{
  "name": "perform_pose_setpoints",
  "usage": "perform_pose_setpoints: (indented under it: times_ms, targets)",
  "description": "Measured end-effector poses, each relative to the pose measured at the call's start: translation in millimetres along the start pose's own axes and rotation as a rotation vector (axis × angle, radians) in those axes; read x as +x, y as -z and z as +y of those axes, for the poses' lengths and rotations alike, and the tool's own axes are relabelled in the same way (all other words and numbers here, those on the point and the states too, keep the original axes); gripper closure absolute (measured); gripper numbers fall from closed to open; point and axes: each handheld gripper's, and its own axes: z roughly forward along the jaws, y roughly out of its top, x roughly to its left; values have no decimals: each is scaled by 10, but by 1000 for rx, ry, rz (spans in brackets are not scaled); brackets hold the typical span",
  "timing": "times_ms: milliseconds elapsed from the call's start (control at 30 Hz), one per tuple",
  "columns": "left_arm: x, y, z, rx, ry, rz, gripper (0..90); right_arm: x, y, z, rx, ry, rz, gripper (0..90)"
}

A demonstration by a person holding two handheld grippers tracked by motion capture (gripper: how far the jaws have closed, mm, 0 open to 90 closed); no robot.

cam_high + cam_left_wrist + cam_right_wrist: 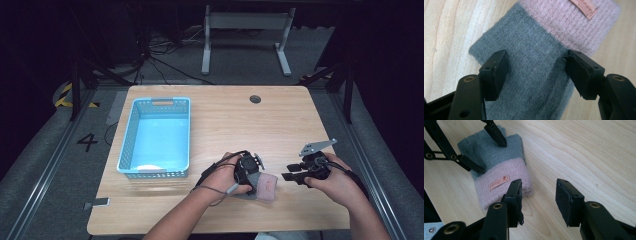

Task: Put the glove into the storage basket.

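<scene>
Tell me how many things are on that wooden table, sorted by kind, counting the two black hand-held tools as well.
Knitted glove, grey with a pink cuff: 1
Blue basket: 1
Hand-held grippers: 2, the left gripper over the glove with jaws open, the right gripper beside the cuff, jaws open
Total: 4

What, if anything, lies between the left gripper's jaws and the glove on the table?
Nothing visible. The left gripper stands open directly over the glove, one jaw on each side of its grey part, with no other object between them.
</scene>
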Motion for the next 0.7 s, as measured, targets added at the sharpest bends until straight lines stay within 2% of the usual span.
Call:
perform_pose_setpoints:
  times_ms: [100,267,400,467,567,600,633,667,700]
  targets:
    - [-49,-22,30,22,-20,36,343,2,-1,2,-2,0,2,572]
    - [-62,-34,32,33,-39,42,345,17,-16,30,-7,5,10,569]
    - [-67,-41,41,40,-34,44,370,10,-28,24,-7,5,15,568]
    - [-69,-37,63,60,-29,50,383,9,-24,22,-8,4,15,568]
    - [-73,-28,100,90,-25,57,451,7,-1,16,-13,1,15,568]
    - [-75,-24,108,94,-26,58,540,7,4,13,-16,-2,14,568]
    - [-74,-24,112,91,-34,58,540,7,4,13,-16,-2,14,568]
    - [-71,-14,113,95,-23,48,636,4,5,9,-15,-3,13,568]
    - [-71,-14,113,95,-23,48,652,4,5,9,-15,-3,13,568]
